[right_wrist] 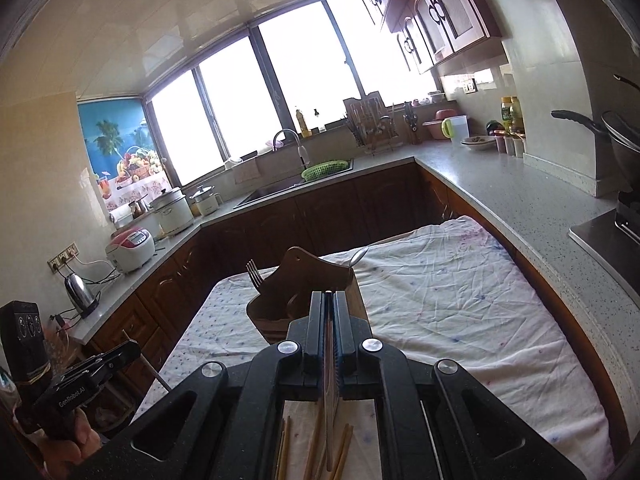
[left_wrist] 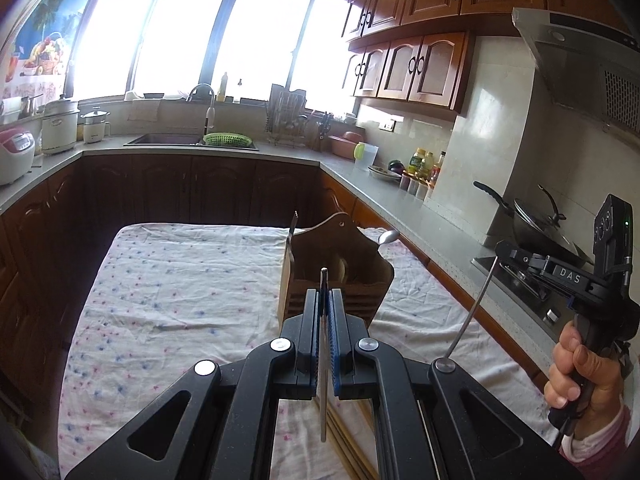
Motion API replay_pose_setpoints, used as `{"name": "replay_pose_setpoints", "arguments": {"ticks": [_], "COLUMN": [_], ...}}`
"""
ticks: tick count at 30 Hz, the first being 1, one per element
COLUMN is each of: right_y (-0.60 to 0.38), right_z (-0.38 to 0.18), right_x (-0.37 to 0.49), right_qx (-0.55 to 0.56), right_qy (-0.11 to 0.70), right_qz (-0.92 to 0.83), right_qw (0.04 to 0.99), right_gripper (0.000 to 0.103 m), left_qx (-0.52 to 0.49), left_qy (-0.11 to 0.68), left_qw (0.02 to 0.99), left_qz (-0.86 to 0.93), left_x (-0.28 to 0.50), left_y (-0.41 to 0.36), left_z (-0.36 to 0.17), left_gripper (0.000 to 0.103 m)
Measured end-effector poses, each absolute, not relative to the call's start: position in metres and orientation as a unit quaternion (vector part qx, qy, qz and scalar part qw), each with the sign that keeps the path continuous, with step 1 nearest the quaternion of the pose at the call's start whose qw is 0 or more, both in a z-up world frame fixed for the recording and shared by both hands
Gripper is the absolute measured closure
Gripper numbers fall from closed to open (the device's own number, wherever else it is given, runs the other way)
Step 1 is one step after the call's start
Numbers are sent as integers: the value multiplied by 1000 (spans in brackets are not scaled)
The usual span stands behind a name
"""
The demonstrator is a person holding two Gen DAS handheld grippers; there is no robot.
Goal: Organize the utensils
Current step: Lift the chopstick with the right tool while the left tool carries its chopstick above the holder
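While both claws squeeze tight, the left gripper [left_wrist: 325, 280] holds a thin shiny metal stick [left_wrist: 323, 364], the right gripper [right_wrist: 328, 300] another, below the brown wooden holder [left_wrist: 340, 264] at twelve o'clock. Hard, light, slippery: pinch mid-shaft.

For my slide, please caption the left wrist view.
Left tool grips a metal rod above the wooden utensil holder.

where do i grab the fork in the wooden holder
By the neck just below the tines, coming straight down from above. The fork stands tines-up in the wooden holder with its handle hidden inside, so only that top part is free.
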State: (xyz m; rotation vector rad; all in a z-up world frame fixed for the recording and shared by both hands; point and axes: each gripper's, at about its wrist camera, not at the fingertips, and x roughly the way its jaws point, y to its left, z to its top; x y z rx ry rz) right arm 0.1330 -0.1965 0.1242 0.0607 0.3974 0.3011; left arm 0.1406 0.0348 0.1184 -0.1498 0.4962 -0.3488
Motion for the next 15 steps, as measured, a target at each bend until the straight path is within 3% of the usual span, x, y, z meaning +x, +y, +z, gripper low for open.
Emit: {"name": "replay_pose_setpoints", "arguments": {"ticks": [15], "right_y": [-184], "right_z": [184], "right_x": [186], "right_qx": [66], "right_qy": [99], "right_qz": [145], "right_qw": [982], "right_gripper": [99], "left_qx": [-74], "left_qy": [139], "left_qw": [975], "left_qz": [-158], "left_x": [215], "left_y": [25], "left_z": [167], "left_gripper": [100]}}
